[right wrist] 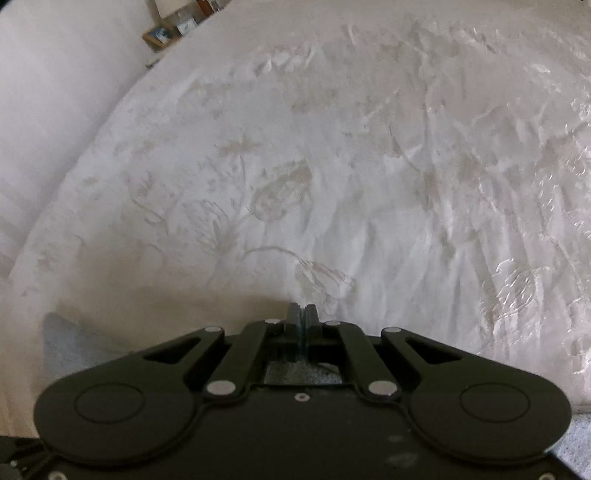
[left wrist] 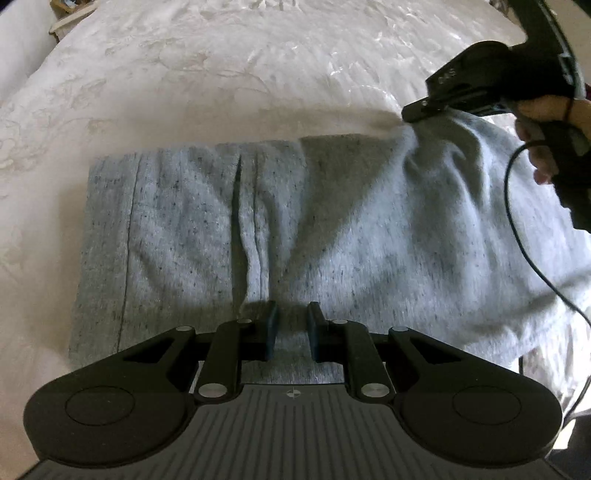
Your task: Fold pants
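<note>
Grey speckled pants [left wrist: 207, 221] lie folded on a white embroidered bedspread [left wrist: 221, 74]. In the left wrist view my left gripper [left wrist: 292, 325] sits at the near edge of the pants. Its jaws stand narrow with a bunch of grey cloth between them, and creases fan out from the fingertips. My right gripper [left wrist: 412, 112], held by a hand [left wrist: 535, 110], pinches the far right part of the pants and holds it raised. In the right wrist view its fingers [right wrist: 303, 321] are pressed together, with grey cloth [right wrist: 295, 371] showing just under them.
The bedspread [right wrist: 332, 166] stretches far beyond the pants. A black cable [left wrist: 517, 229] hangs from the right gripper across the cloth. Shelves with small items [right wrist: 173, 26] stand past the bed's far left corner.
</note>
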`<state>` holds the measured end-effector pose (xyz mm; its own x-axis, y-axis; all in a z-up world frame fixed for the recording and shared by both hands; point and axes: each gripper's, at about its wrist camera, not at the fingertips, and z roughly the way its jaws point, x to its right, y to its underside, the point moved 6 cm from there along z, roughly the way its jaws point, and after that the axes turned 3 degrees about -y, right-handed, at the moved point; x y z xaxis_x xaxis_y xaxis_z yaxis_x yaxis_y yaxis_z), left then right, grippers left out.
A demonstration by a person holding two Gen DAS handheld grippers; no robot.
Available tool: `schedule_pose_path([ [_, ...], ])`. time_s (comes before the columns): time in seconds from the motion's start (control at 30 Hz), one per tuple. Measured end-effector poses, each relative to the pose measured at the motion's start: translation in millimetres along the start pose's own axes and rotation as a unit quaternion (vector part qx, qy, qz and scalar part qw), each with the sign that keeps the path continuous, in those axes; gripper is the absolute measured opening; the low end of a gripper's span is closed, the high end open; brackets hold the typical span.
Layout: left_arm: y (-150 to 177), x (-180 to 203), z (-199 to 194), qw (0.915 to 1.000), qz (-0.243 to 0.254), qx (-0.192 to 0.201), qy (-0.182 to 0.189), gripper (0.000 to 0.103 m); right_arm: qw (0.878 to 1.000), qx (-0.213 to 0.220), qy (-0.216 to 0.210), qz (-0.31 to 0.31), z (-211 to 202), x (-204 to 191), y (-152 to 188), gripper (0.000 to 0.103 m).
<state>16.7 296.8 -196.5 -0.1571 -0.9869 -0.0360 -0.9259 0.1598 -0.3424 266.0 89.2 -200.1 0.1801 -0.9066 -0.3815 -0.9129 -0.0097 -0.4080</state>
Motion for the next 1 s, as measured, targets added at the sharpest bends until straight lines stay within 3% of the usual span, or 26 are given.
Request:
schedule_pose_path([
  [0.03,-1,0,-2,1.0000,0.004,-0.003,-0.002,0.017,1.000,0.001,0.002,-0.002,1,0,0,0.004],
  [0.1,-7,1,-8,1.0000,0.007,0.000,-0.004,0.017,1.000,0.014,0.005,0.002,-6,2,-1,0.022],
  [0.17,-15,0,-17,0.9998,0.005,0.016,-0.009,0.017,0.999,0.048,0.006,0.009,-24,4,-5,0.033],
  [0.2,-20,-1,-20,0.9996,0.005,0.025,-0.014,0.017,0.998,0.060,0.007,0.009,-33,5,-6,0.034],
  [0.33,-48,-6,-23,0.9983,-0.003,0.054,-0.022,0.017,0.996,0.089,0.022,-0.014,-68,3,4,0.028],
  [0.4,-62,-7,-18,0.9979,-0.007,0.060,-0.022,0.017,0.995,0.086,0.033,-0.037,-76,-2,16,0.005],
  [0.53,-75,2,-6,0.9975,0.009,0.064,-0.028,0.017,0.997,0.062,0.027,-0.044,-72,-10,40,0.005],
  [0.67,-46,-11,17,0.9984,-0.009,-0.001,-0.055,0.018,0.996,0.024,0.078,-0.048,-48,0,53,0.004],
  [0.77,-20,-19,13,0.9988,-0.006,0.006,-0.047,0.018,0.992,0.019,0.126,-0.004,-39,31,53,0.001],
  [0.83,-14,-19,6,0.9987,0.002,0.006,-0.051,0.018,0.992,0.021,0.121,0.012,-45,39,52,0.001],
  [1.0,-19,-5,-23,0.9984,0.002,0.039,-0.040,0.018,0.996,0.044,0.068,-0.030,-84,17,63,0.006],
])
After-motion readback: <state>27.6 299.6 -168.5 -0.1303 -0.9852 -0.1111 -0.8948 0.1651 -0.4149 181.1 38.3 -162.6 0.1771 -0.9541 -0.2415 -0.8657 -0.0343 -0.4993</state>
